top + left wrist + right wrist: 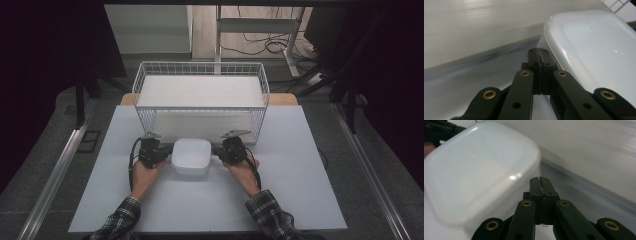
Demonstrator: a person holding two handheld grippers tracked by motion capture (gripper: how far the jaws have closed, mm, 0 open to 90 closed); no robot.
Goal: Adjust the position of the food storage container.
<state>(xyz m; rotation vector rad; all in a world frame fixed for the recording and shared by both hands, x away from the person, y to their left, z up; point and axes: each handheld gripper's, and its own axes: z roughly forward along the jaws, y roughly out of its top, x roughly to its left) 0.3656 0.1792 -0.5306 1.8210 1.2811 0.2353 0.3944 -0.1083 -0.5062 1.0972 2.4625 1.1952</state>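
Box (pixel 190 156), white and upside down, sits on the table (pixel 300 170) before the basket (pixel 200 92), with the left gripper (pixel 167 152) and right gripper (pixel 216 150) at its two sides. Left gripper view: jaws pressed together beside the box (pixel 596 50), perhaps touching its rim. Right gripper view: jaws likewise together, empty, against the box (pixel 479 170).

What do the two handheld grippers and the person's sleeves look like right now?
Both the left gripper and the right gripper are black, each topped by a grey three-cornered plate. A black cable trails back from each along the wrist. Up close, the jaws are flat black links with brass-ringed pivot holes. The sleeves are dark plaid.
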